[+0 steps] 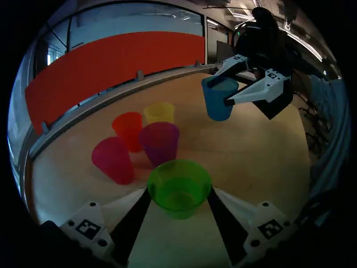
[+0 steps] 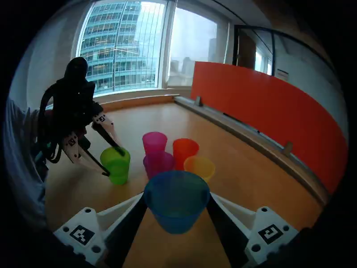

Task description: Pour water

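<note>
We are holding two cups.
Between its fingers left gripper (image 1: 179, 193) is clamping green cup (image 1: 179, 185); right gripper (image 2: 177, 198) likewise blue cup (image 2: 176, 210).

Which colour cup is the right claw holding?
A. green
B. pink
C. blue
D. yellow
C: both fingers of the right claw press on the blue cup, while the green cup is in the left claw.
</note>
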`<state>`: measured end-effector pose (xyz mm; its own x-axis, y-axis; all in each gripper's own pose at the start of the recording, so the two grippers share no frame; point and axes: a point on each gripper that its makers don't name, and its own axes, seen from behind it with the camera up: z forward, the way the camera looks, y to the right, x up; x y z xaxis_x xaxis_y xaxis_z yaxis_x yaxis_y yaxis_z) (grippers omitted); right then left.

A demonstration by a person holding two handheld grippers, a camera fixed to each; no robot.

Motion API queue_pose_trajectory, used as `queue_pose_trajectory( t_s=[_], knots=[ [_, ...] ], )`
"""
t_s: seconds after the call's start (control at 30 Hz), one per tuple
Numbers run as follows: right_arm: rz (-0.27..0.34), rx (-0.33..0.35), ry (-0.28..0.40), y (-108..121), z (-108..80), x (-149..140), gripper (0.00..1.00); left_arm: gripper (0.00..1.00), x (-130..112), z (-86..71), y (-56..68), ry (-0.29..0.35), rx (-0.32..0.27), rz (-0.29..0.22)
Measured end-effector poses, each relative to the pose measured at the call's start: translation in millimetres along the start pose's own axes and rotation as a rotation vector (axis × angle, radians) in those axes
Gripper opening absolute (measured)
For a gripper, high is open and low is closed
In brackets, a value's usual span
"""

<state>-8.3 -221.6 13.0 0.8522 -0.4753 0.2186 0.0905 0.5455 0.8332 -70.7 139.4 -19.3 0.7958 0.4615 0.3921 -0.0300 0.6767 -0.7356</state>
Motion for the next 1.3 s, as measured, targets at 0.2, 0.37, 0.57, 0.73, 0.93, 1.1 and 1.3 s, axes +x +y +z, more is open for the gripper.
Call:
queue_pose_trajectory(
  t_s=[0.2,0.37,0.57,0.73,0.93,1.1,1.3],
  knots=[
    [0.003,-0.002,-0.004,0,0.5,-1,0.92,0.86,-5,3.7,-0.7,-0.004,0.001,-0.001],
    [0.002,-0.007,-0.007,1,1.3,-2,0.92,0.86,-5,4.0,-1.1,0.0,0.002,-0.007],
    [0.003,-0.007,-0.006,0,1.8,-2,0.92,0.86,-11,1.3,-1.0,-0.009,0.002,-0.006],
    [0.009,-0.007,-0.007,-2,2.7,-3,0.92,0.87,-15,-0.9,-0.9,-0.017,0.002,-0.011],
    [0.013,-0.003,-0.014,-4,4.3,-9,0.92,1.0,-20,-3.8,-2.1,-0.029,0.002,-0.034],
    [0.017,-0.004,-0.036,-6,7.2,-22,0.92,1.0,-24,-10.5,-3.7,-0.031,0.007,-0.044],
    [0.03,0.003,-0.059,-11,11.9,-39,0.92,1.0,-28,-20.1,-6.5,-0.03,0.029,-0.046]
  ],
)
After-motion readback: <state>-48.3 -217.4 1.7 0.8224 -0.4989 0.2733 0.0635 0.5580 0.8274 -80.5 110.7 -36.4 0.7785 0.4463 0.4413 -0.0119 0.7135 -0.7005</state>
